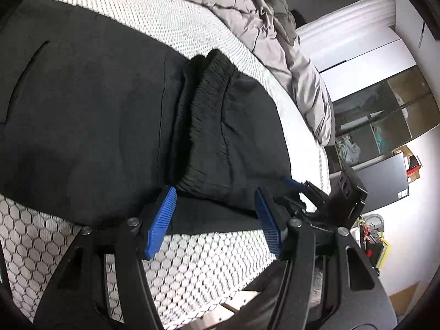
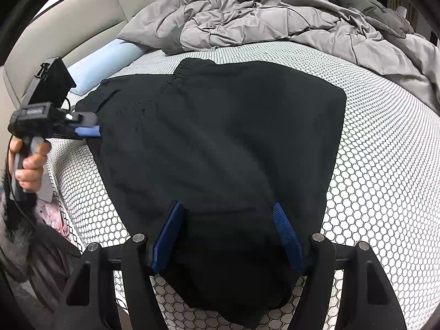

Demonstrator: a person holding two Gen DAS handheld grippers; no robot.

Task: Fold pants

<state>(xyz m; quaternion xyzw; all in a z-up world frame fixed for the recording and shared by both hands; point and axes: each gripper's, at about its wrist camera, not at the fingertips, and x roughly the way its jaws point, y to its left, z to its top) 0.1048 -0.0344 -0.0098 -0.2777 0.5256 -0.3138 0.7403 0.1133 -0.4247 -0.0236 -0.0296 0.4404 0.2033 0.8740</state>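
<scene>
Black pants (image 2: 220, 137) lie folded on a hexagon-patterned mattress (image 2: 385, 165). In the left wrist view the pants (image 1: 96, 110) show a ribbed elastic waistband (image 1: 209, 104) folded over on top. My left gripper (image 1: 215, 191) is open, its blue pads straddling the near edge of the cloth by the waistband's end without pressing it. My right gripper (image 2: 227, 205) is open too, its pads set either side of the pants' near end. A hand (image 2: 30, 165) holds the left gripper (image 2: 90, 131) at the pants' left edge. The right gripper (image 1: 297, 184) shows at the cloth's right edge.
A rumpled grey duvet (image 2: 275, 19) is heaped along the far side of the bed. A pale blue pillow (image 2: 110, 55) rests against the beige headboard (image 2: 68, 35). Beyond the mattress edge (image 1: 321, 165) are a dark screen (image 1: 385, 184) and cluttered shelves.
</scene>
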